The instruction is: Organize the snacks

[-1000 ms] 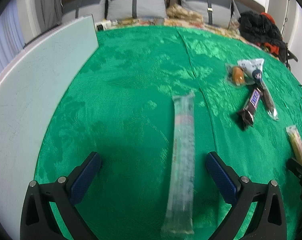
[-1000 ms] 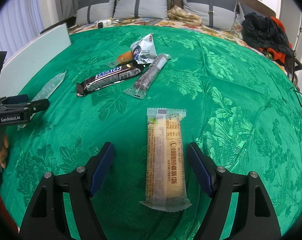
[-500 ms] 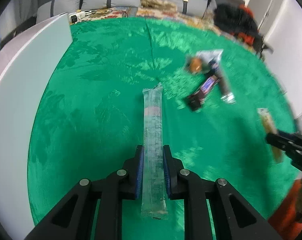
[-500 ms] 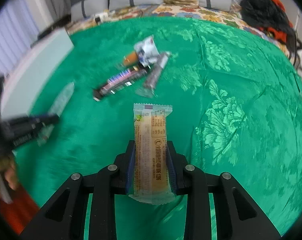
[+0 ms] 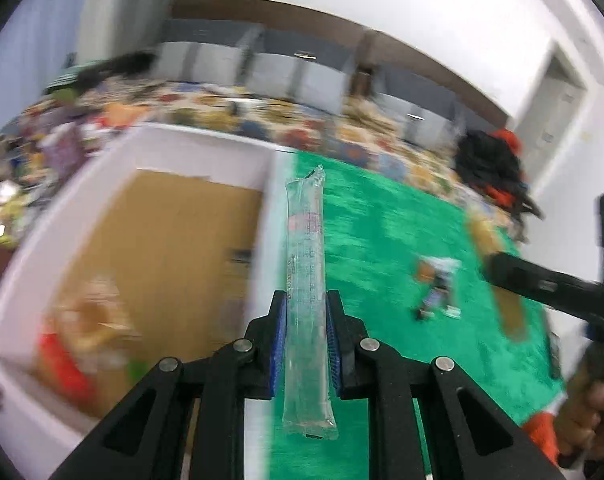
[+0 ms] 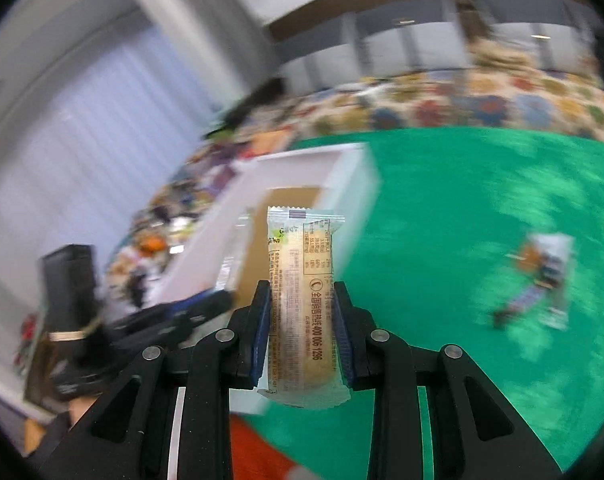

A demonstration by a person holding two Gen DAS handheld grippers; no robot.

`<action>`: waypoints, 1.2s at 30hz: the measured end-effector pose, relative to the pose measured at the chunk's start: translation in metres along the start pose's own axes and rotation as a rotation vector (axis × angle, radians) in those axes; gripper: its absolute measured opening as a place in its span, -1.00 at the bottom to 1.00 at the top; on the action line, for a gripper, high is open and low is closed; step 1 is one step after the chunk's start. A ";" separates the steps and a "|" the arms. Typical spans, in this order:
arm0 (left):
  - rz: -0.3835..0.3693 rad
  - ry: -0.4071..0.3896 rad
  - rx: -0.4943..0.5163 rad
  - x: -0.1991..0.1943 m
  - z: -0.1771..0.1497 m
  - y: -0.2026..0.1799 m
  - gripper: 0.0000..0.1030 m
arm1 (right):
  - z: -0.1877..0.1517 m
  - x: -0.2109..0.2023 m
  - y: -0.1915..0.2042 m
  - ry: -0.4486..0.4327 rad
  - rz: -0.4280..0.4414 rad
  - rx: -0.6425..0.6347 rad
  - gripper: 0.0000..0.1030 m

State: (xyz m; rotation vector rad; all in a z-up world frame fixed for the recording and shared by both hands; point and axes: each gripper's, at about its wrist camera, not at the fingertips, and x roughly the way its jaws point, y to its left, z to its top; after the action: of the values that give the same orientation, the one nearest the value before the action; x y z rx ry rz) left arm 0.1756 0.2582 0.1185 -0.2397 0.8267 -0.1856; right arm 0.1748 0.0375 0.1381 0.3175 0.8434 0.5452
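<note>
1. Left wrist view: the left gripper (image 5: 305,344) has its fingers (image 5: 278,344) clamped on a long clear tube snack (image 5: 305,288), gripped near its lower end. Most of its length sticks out ahead of the fingers, its tip over the rim of the white box (image 5: 206,152). The box's brown floor lies ahead and left of the fingers, with some blurred snacks in it.
2. The risk here: the tube is held far from its middle, so a quick swing could let it droop or slip out onto the green cloth (image 5: 381,240).
3. Right wrist view: the right gripper (image 6: 302,340) has its fingers (image 6: 262,336) pinching a beige wrapped bar (image 6: 302,300) across its width, upright between them. The box sits beyond and left of the fingers.
4. Both hands converge on one box; the grippers could collide, or the bar could catch the box wall and land outside.
5. Remaining snacks (image 6: 541,280) lie on the cloth, well right of the fingers.
</note>
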 end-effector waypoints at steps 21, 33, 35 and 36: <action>0.032 -0.037 0.007 -0.006 -0.049 -0.010 0.64 | -0.083 0.039 -0.132 0.109 -0.430 -0.118 0.33; -0.052 0.206 0.238 0.156 -0.137 -0.190 0.92 | -0.164 -0.086 -0.312 0.034 -0.759 0.034 0.33; -0.020 0.187 0.244 0.173 -0.140 -0.198 0.92 | -0.167 -0.093 -0.321 0.001 -0.768 0.032 0.33; -0.005 0.176 0.245 0.180 -0.139 -0.199 0.92 | -0.169 -0.096 -0.325 -0.010 -0.769 0.035 0.33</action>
State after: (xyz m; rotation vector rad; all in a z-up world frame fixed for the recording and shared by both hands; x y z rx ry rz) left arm 0.1772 0.0026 -0.0428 0.0053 0.9688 -0.3140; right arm 0.0982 -0.2749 -0.0625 0.0112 0.8910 -0.1883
